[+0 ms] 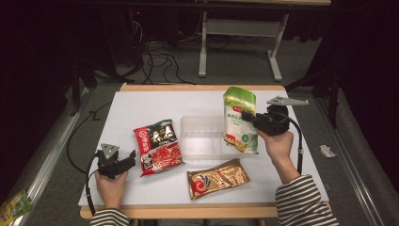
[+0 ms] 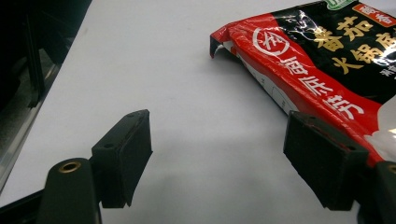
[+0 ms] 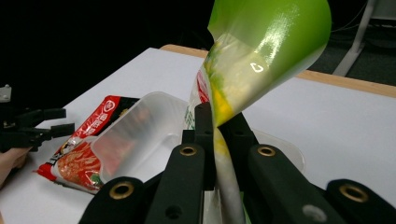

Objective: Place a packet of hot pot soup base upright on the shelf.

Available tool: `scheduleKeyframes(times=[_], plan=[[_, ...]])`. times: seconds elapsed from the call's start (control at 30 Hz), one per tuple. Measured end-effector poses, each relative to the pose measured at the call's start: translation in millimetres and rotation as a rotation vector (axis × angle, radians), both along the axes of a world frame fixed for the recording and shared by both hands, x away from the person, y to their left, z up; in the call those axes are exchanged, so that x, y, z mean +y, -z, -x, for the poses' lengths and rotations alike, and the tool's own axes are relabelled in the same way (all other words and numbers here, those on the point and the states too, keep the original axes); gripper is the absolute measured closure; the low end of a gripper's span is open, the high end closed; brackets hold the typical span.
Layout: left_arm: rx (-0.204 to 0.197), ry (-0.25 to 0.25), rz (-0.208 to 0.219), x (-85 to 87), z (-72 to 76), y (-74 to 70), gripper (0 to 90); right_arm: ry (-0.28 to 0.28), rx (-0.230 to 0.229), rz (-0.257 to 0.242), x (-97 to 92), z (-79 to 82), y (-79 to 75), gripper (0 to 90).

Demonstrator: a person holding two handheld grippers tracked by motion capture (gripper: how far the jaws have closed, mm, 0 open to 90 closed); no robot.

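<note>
My right gripper (image 1: 245, 116) is shut on a green and white bag (image 1: 240, 120) and holds it up beside the right end of a clear plastic tub (image 1: 202, 135). In the right gripper view the black jaws pinch the bag (image 3: 261, 51), which bends over above them, and the tub (image 3: 140, 135) lies just beyond. My left gripper (image 1: 131, 155) rests at the table's front left, open, with nothing between its fingers (image 2: 123, 154). A red and black pouch (image 1: 157, 147) lies just right of it; its edge (image 2: 317, 60) runs beside the right finger.
A gold packet (image 1: 218, 178) lies near the front edge of the white table (image 1: 141, 106). Cables and a grey stand's legs (image 1: 203, 56) are on the floor behind. A green wrapper (image 1: 14, 207) lies on the floor at the bottom left.
</note>
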State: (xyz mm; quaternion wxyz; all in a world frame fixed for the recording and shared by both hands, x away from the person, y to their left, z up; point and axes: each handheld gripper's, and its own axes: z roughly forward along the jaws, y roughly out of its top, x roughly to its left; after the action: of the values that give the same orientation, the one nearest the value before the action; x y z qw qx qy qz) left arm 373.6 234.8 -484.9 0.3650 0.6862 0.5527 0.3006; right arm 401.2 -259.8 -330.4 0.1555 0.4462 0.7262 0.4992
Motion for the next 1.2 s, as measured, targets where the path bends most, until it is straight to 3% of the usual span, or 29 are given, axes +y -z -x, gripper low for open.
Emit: scheduleKeyframes(times=[0.67,1.2], plan=[[0.001,-0.001,-0.001,0.0,0.1,-0.1,23.7,0.079,-0.016,0.021,13.6,-20.6,8.3,87.9],[-0.001,-0.001,0.003,0.1,0.1,-0.1,23.7,0.136,-0.028,0.070,26.0,-36.1,17.0,87.7]])
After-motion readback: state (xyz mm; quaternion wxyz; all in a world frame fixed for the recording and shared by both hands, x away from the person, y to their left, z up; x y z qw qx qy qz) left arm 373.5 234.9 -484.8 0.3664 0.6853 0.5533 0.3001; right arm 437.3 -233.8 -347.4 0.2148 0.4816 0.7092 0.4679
